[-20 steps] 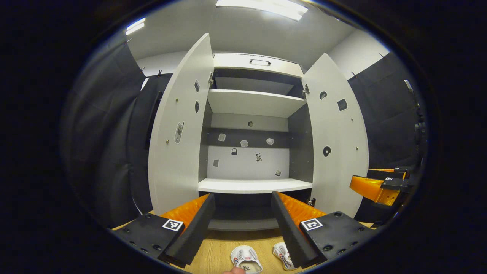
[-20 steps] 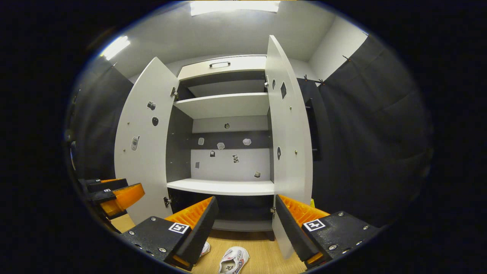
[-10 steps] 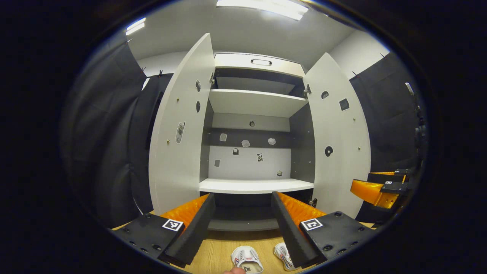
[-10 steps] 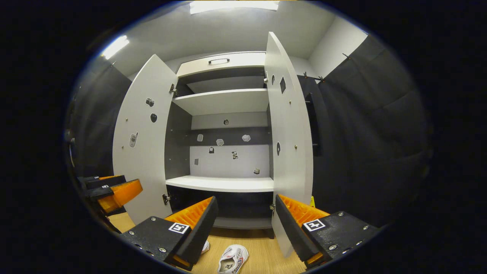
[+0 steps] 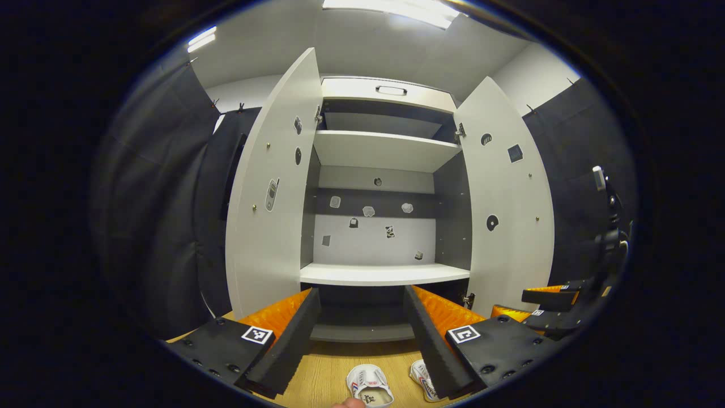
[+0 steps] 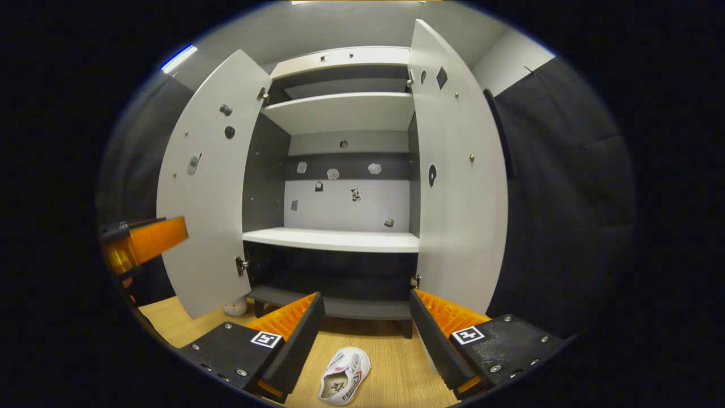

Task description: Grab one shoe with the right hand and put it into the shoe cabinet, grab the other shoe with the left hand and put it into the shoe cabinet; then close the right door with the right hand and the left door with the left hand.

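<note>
My right gripper (image 6: 365, 334) was wide open, empty, above a white shoe (image 6: 343, 376) on the wood floor (image 6: 391, 368). My left gripper (image 5: 359, 331) was also open, nothing held; 2nd shoe (image 5: 422, 379) just beside. Shoe cabinet (image 6: 334, 239) ahead, both doors open, shelves bare.

Shoe (image 6: 344, 375) lettering — too blurred

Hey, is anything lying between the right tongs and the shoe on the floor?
No. In the right gripper view, the open right tongs hang over bare light wooden floor, and the white canvas shoe lies there between their fingers, untouched.
</note>
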A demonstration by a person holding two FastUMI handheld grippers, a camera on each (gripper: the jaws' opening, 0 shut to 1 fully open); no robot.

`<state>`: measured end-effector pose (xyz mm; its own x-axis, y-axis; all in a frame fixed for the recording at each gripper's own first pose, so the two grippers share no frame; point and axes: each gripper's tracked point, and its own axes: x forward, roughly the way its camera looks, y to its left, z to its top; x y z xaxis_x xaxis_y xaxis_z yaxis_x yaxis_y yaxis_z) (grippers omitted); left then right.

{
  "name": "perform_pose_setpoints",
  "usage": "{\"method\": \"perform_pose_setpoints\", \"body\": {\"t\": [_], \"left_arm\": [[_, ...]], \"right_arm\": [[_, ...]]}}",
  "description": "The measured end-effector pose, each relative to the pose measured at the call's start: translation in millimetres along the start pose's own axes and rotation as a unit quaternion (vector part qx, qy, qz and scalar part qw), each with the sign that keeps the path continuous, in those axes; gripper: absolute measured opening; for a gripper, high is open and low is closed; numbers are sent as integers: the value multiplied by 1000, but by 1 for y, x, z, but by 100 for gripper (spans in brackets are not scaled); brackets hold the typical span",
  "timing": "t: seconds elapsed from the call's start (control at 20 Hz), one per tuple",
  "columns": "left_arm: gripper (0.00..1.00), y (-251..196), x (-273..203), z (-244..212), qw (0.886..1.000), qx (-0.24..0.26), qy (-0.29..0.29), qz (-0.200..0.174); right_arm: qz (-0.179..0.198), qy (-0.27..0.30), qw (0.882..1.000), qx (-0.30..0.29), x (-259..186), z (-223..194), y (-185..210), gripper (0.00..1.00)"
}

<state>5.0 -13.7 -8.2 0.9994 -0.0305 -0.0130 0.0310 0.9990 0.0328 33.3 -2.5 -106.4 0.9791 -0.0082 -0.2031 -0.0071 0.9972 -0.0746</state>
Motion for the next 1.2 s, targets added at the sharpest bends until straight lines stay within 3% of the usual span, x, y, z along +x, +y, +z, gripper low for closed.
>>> {"method": "perform_pose_setpoints", "body": {"t": [0.25, 0.6, 0.9, 1.2], "left_arm": [[96, 4, -5, -2, 1000, -3, 3, 6], [96, 11, -11, -6, 1000, -6, 12, 14], [96, 14, -14, -7, 1000, -8, 14, 16], [96, 18, -18, -9, 1000, -8, 19, 22]], "right_arm": [[5, 96, 995, -9, 21, -97, 7, 93], [0, 191, 981, -41, 28, -193, 6, 94], [-5, 240, 968, -65, 41, -240, 2, 92], [-11, 257, 966, -40, 80, -261, 2, 88]]}}
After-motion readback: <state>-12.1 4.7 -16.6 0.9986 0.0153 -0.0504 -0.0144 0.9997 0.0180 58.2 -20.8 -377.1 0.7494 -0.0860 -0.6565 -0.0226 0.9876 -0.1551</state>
